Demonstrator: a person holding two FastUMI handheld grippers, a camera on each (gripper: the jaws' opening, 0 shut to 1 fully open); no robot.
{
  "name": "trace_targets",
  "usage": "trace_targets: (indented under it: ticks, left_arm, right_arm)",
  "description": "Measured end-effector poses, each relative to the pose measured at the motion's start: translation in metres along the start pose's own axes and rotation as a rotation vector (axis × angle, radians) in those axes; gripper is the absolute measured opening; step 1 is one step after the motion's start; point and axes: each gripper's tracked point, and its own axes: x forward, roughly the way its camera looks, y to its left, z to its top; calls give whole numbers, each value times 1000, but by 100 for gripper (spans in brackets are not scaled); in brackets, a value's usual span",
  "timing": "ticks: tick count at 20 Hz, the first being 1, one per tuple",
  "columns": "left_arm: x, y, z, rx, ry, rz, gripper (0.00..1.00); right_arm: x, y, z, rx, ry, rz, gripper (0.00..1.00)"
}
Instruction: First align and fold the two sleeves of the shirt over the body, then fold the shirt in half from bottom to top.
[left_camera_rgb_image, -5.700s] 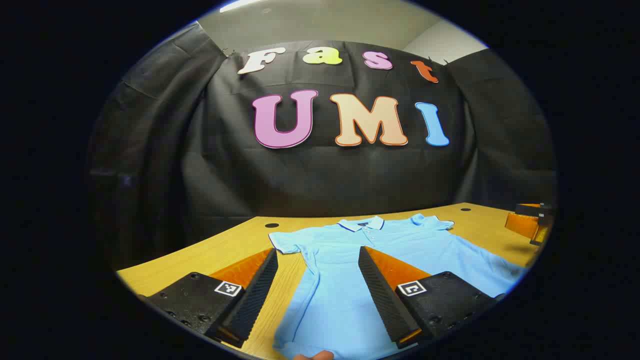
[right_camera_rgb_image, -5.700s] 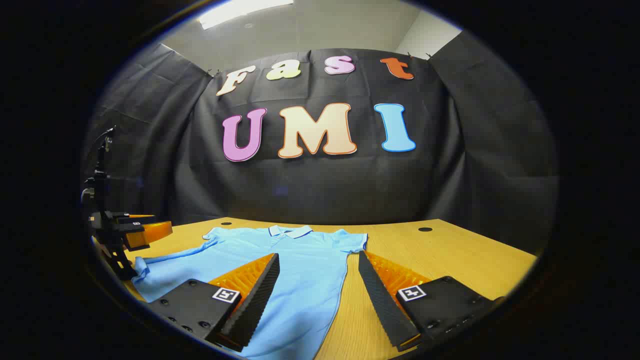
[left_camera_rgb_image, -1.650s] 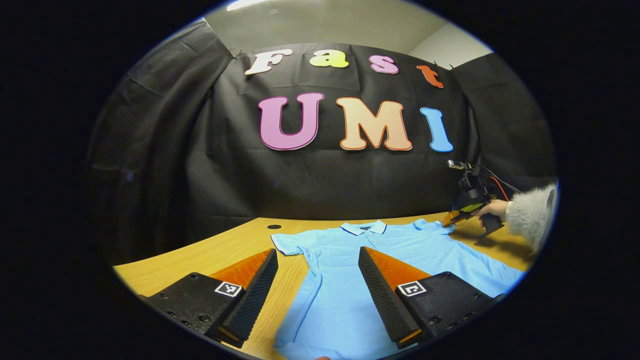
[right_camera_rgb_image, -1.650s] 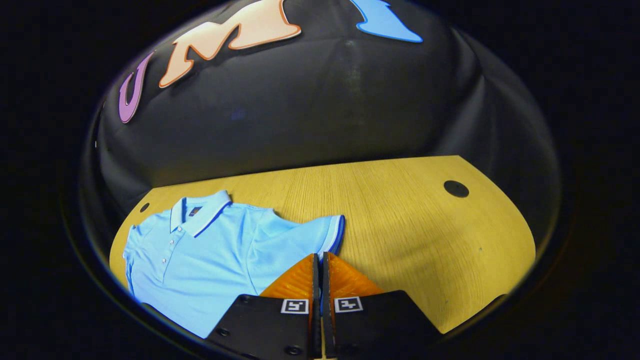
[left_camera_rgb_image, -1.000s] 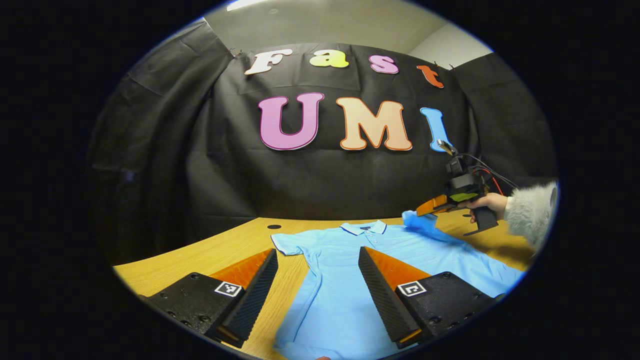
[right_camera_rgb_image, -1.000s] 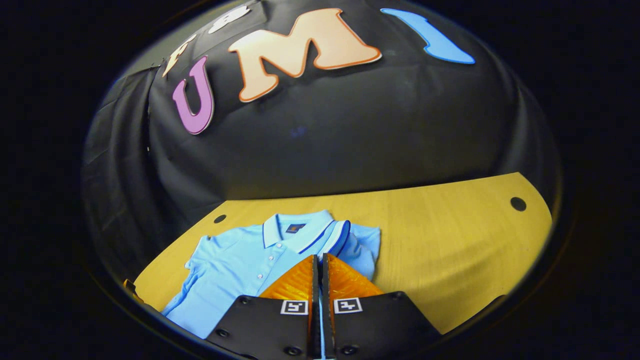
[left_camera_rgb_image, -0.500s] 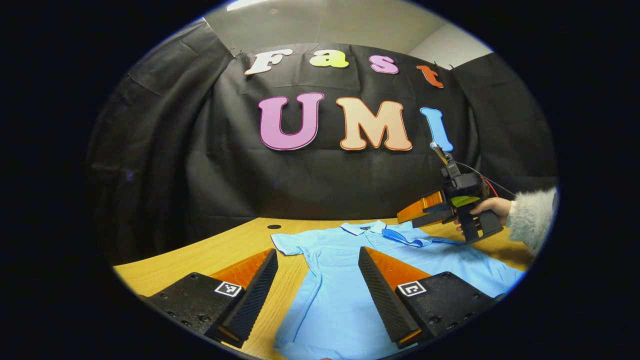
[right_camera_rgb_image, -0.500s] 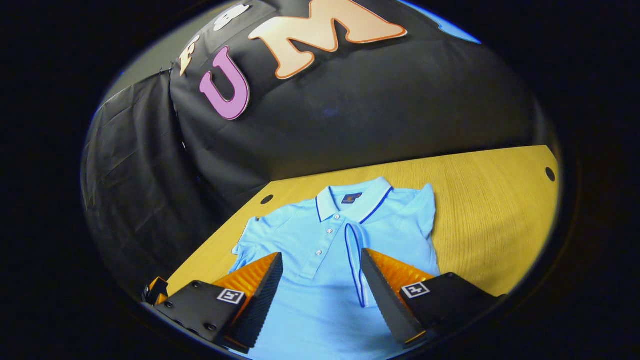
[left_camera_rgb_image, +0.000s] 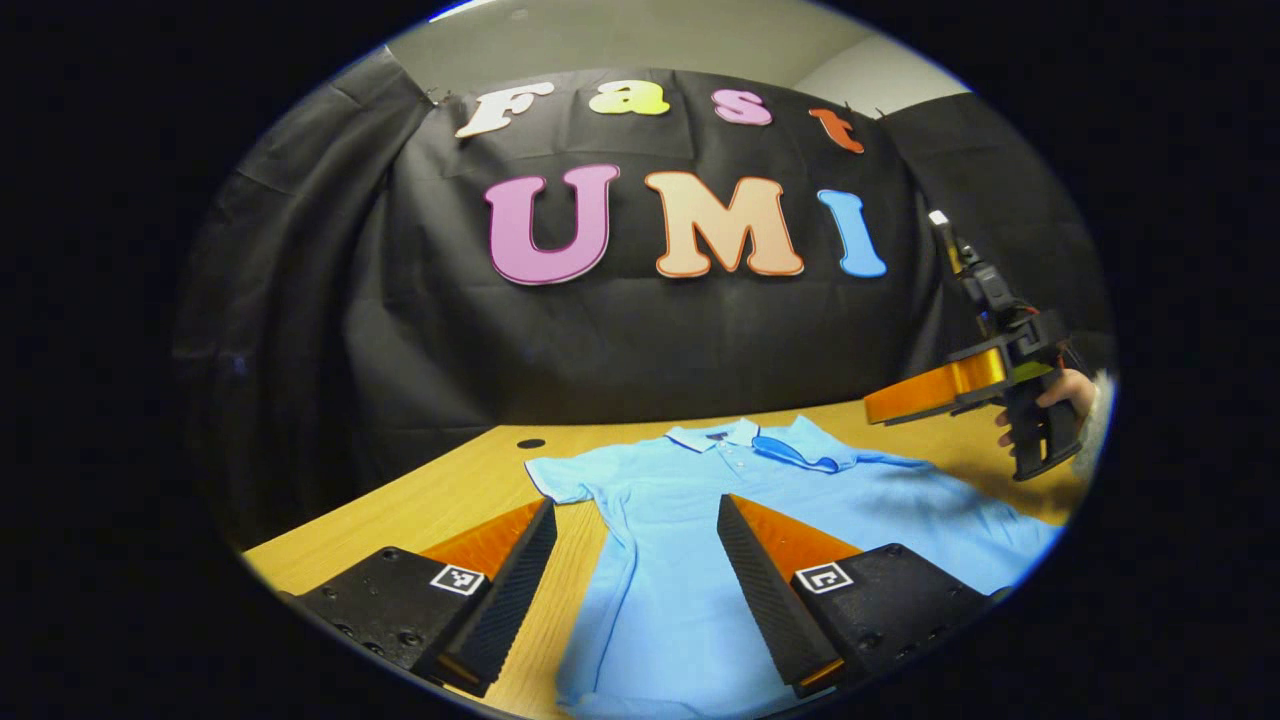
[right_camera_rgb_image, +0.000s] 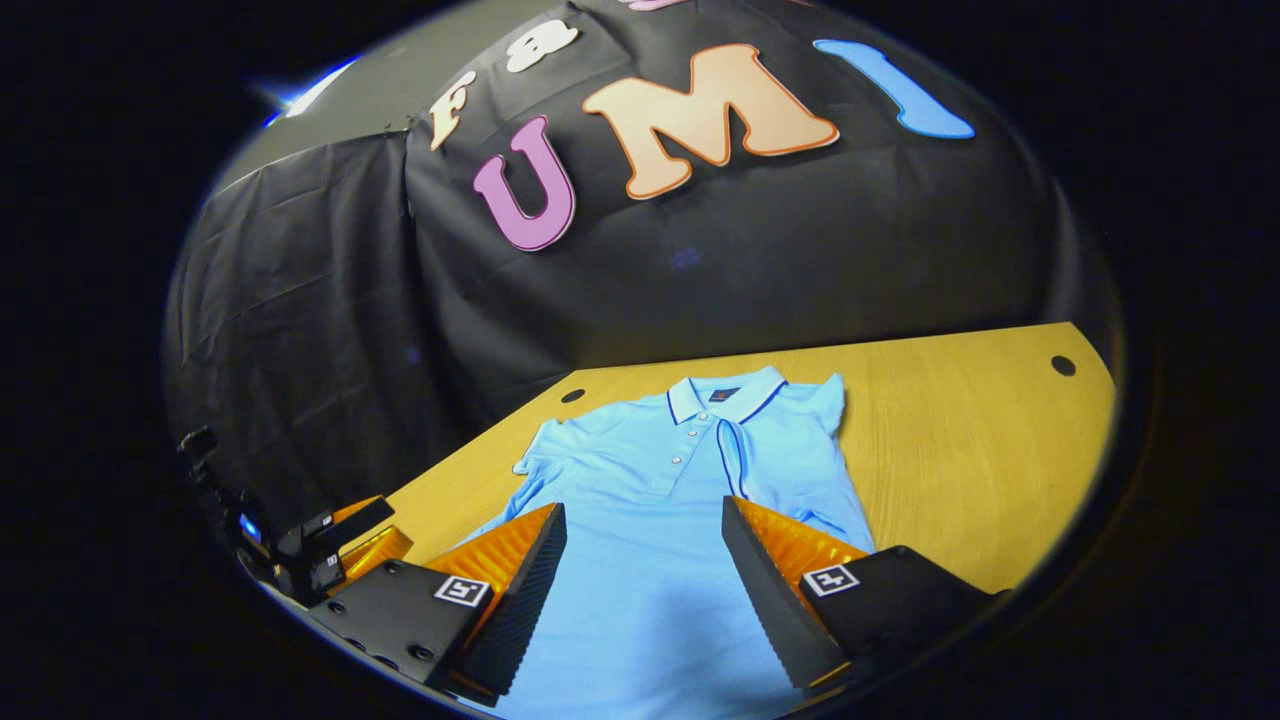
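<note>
Right tongs (right_camera_rgb_image: 640, 590) let go of sleeve (right_camera_rgb_image: 790, 450), lifted, now open above 1 shirt (right_camera_rgb_image: 640, 520); left tongs (left_camera_rgb_image: 635, 590) open over hem.

A wooden table (left_camera_rgb_image: 470, 480) spreads ahead of the tongs, with small dark round holes (right_camera_rgb_image: 1063, 365) near its far edge. Behind it hangs black cloth (left_camera_rgb_image: 300, 330). Above that, a pale wall (left_camera_rgb_image: 640, 40), perhaps ceiling, shows.
</note>
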Motion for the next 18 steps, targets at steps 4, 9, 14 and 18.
trace_targets:
  ticks: [4, 9, 14, 18]
  left_arm:
    - [18, 10, 4, -75, 86, -41, 96]
    - [59, 30, 3, -103, 211, -84, 96]
    - [108, 56, 7, -166, 310, -89, 95]
    - [157, 92, -1, -131, 389, -42, 95]
  right_arm:
    - [-40, -10, -21, 3, 2, -30, 98]
    - [-80, -4, -31, 63, -41, -10, 97]
    - [-99, -8, -30, 37, -63, -52, 98]
    - [-105, -21, -33, 47, -64, -81, 98]
